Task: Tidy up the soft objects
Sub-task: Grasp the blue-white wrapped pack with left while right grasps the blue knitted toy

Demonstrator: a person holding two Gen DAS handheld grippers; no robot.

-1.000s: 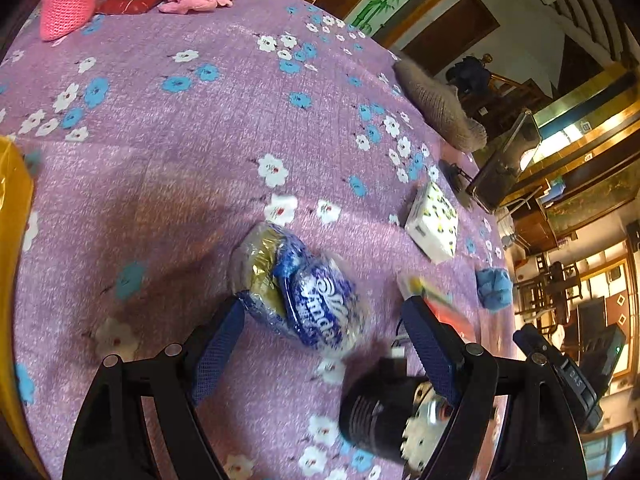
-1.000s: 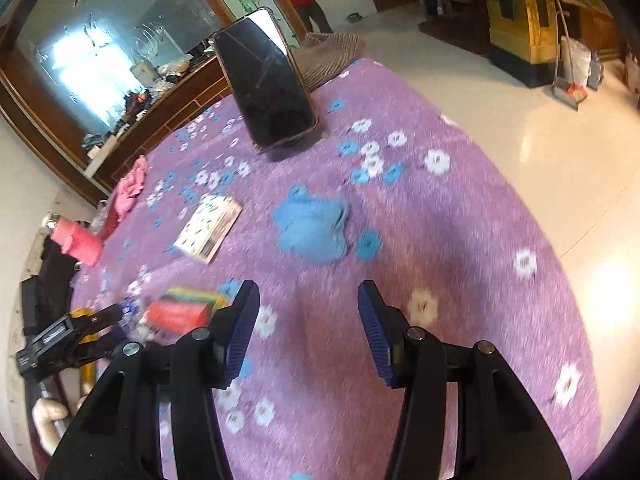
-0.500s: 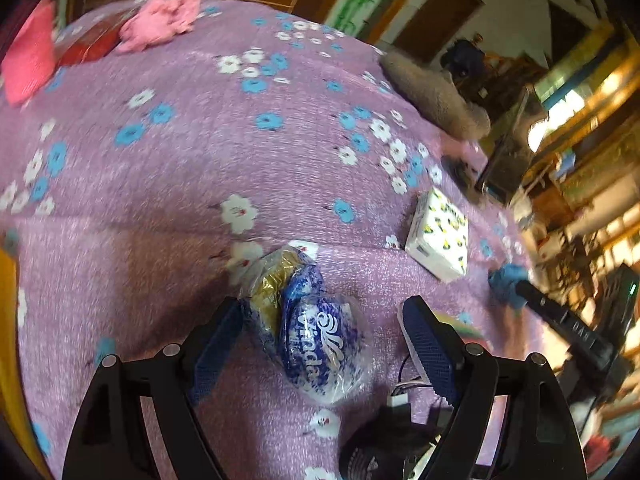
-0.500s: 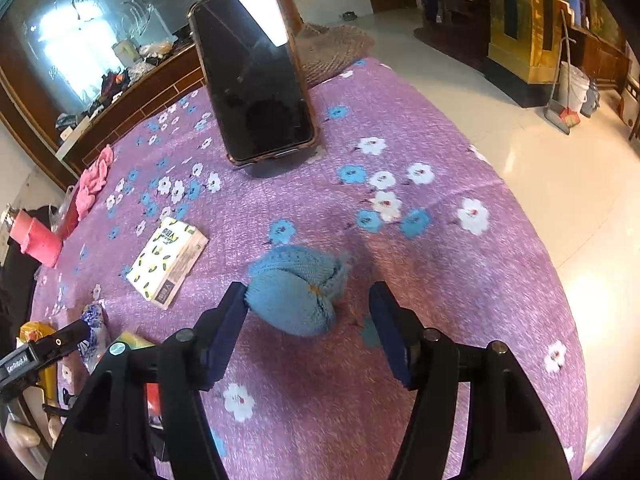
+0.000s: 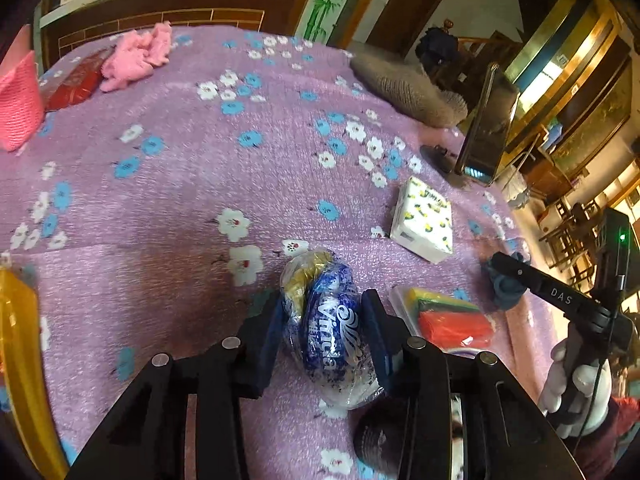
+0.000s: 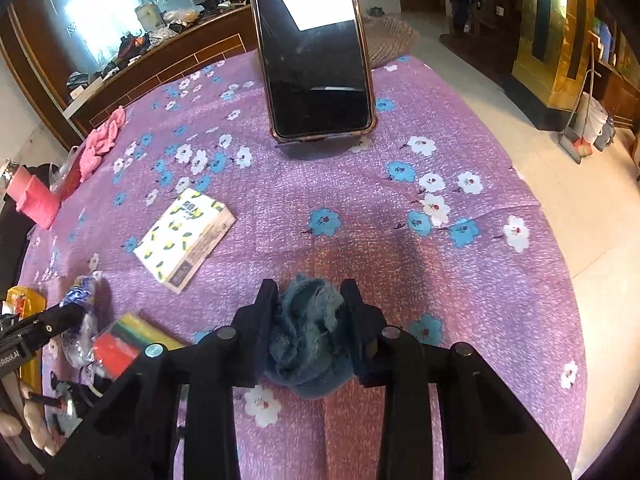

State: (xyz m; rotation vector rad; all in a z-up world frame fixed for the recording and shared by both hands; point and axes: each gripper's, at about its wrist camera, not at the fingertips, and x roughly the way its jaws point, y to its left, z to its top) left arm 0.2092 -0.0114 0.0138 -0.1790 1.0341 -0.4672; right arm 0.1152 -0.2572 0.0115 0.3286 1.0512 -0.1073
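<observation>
While both grippers point down at the purple flowered cloth [image 6: 460,280], each has something between its pads; the left gripper [image 5: 323,322] has its jaws just closed in, and they now pinch a blue-and-gold plastic-wrapped pack [image 5: 326,320] from both sides, the wrapper bulging between the pads; the pack sits on the cloth near the front edge; the right gripper [image 6: 309,312] has likewise just closed its jaws, now squeezing a blue knitted wad [image 6: 308,340], which rests on the cloth; a tissue pack [image 6: 185,236] with a yellow print lies well apart to the left of the wad; a packet of bright cloths [image 5: 448,318] lies just beside the left gripper; a phone [image 6: 314,48] stands tilted on a stand at the far side; a pink knit piece [image 5: 138,56] lies near the far corner.
</observation>
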